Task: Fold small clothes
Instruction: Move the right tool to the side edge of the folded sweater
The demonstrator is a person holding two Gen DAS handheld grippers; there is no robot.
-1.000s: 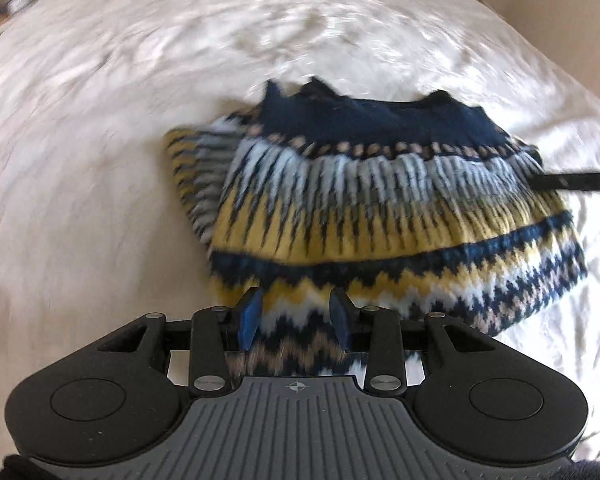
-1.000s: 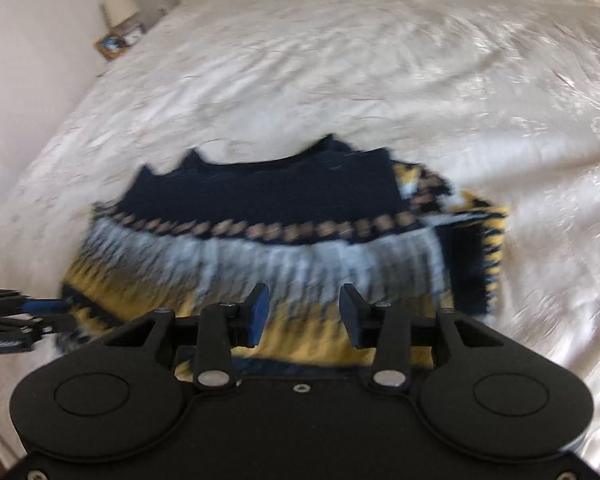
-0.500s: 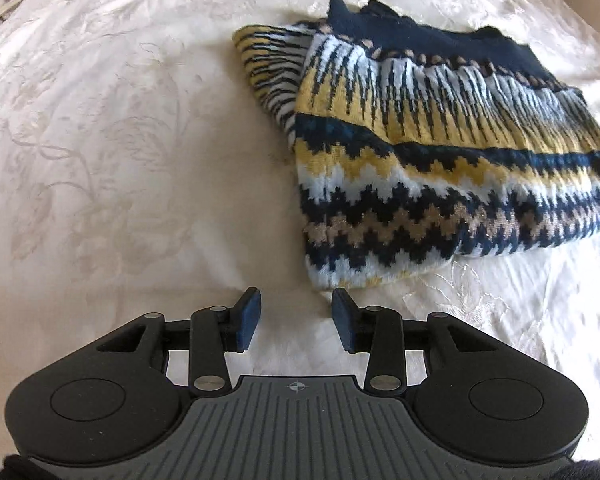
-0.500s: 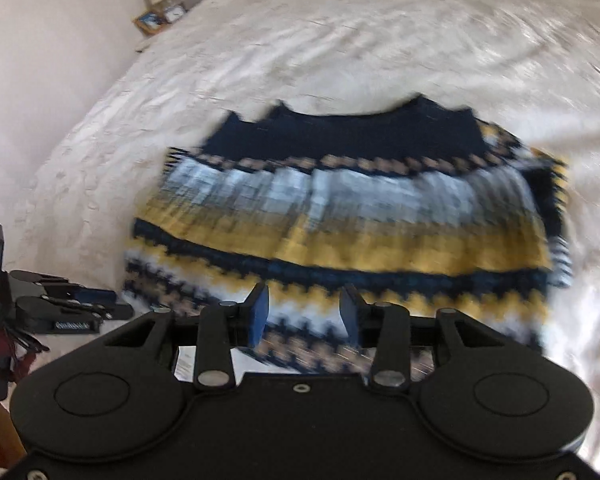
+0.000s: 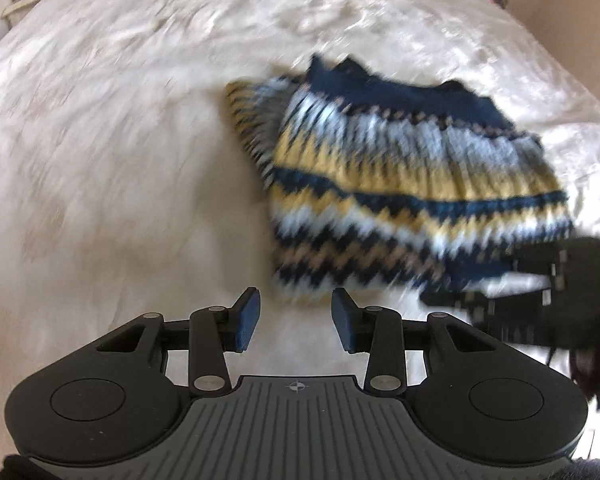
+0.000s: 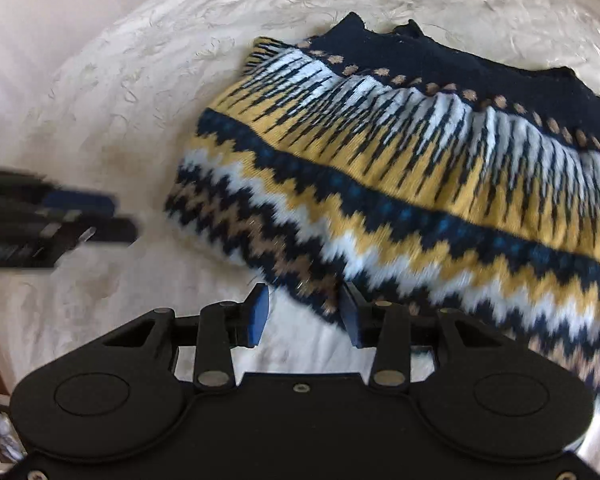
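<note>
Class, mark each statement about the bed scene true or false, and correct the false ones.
1. The sweater lies on a white bedspread. True.
2. The left tongs grip the sweater. False: they are open over bare bedspread.
3. The sweater is plain red. False: it has navy, yellow and white zigzag bands.
4. The right tongs are open at the sweater's near edge. True.
5. The sweater's navy band lies at the far side. True.

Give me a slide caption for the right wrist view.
Right gripper, jaws open, at the near edge of a folded patterned sweater on a cream bedspread.
</note>
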